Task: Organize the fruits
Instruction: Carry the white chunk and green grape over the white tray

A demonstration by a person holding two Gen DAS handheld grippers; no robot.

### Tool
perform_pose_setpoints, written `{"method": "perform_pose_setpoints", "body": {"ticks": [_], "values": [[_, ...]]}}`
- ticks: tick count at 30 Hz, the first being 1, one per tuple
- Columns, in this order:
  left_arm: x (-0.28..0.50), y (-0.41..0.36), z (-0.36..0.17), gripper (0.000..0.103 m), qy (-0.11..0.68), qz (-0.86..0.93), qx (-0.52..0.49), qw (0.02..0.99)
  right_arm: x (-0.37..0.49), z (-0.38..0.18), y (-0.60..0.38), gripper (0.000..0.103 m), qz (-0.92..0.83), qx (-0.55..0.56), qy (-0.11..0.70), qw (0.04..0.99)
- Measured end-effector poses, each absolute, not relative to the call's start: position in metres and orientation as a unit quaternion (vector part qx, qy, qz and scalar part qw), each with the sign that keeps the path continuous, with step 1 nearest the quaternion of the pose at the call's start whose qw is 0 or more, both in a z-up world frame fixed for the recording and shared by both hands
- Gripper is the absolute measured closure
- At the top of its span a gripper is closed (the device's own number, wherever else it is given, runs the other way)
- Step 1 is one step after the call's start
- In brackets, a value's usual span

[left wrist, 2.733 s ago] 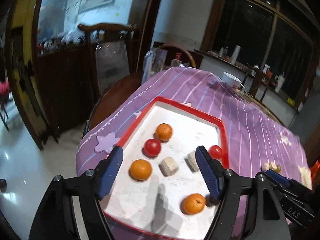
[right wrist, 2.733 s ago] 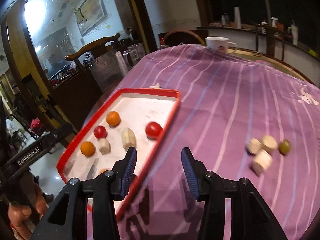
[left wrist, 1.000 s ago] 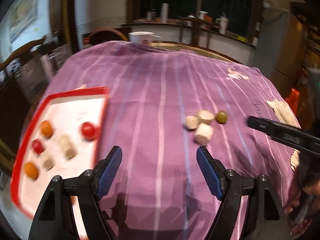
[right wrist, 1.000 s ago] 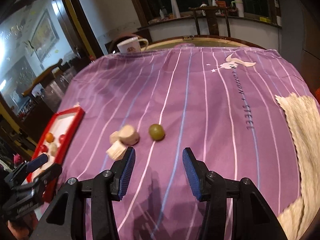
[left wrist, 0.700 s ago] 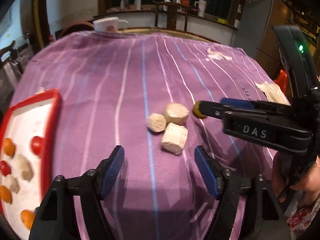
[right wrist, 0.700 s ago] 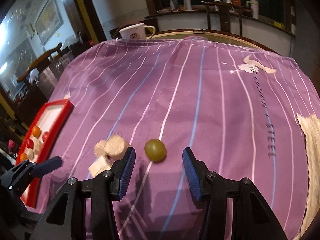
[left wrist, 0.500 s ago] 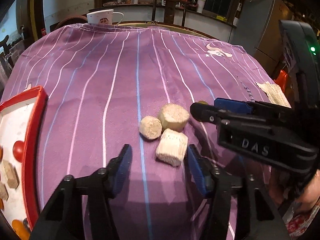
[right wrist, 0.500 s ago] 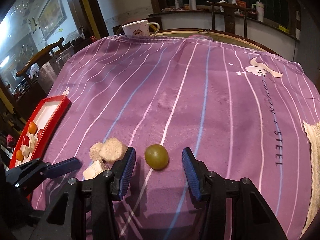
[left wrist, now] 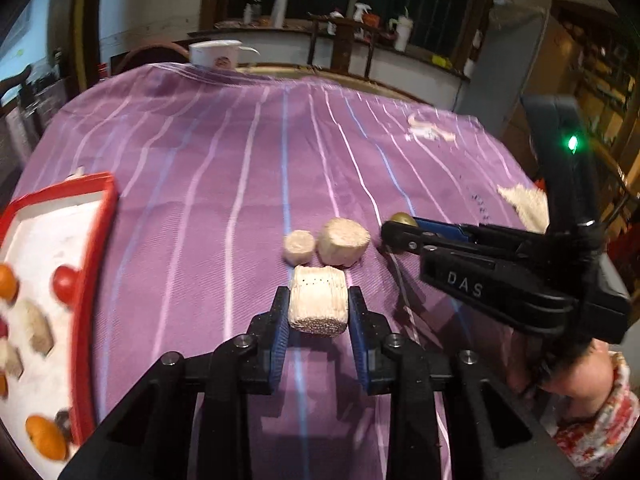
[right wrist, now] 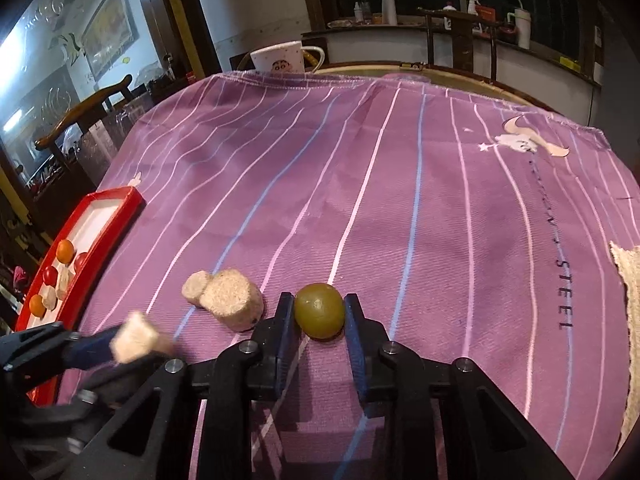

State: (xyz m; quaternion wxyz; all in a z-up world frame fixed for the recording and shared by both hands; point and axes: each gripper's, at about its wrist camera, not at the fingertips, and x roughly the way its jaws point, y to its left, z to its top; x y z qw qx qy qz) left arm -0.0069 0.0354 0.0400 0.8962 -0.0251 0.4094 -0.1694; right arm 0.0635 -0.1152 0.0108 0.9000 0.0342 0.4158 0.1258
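Note:
My left gripper (left wrist: 318, 306) is shut on a pale banana chunk (left wrist: 317, 302), held just above the purple striped cloth; the chunk also shows in the right wrist view (right wrist: 134, 338). My right gripper (right wrist: 316, 314) is shut on a green grape (right wrist: 319, 311); in the left wrist view only the grape's top (left wrist: 403, 217) shows behind the right gripper's fingers. Two more banana chunks (left wrist: 343, 236) (left wrist: 299, 245) lie side by side on the cloth just beyond the held chunk. A red-rimmed white tray (left wrist: 96, 240) at the left holds oranges, red tomatoes and banana pieces.
A white mug (right wrist: 282, 58) stands at the table's far edge. A beige knitted cloth (right wrist: 628, 276) lies at the right edge. A wooden chair (right wrist: 80, 112) stands beyond the table's left side. The person's arm (left wrist: 576, 376) is at lower right.
Both grippers have moved in and closed: the left on the nearest banana chunk, the right on the green grape. The held chunk is now slightly apart from the other two.

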Motion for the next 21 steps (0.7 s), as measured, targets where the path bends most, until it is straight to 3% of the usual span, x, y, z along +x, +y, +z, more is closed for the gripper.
{"method": "perform_pose_setpoints", "body": {"ticks": [21], "values": [[-0.097, 0.224, 0.072, 0.076, 0.333, -0.026, -0.133, 0.933, -0.034, 0.078, -0.021, 0.076, 0.212, -0.005, 0.353, 0.911]]}}
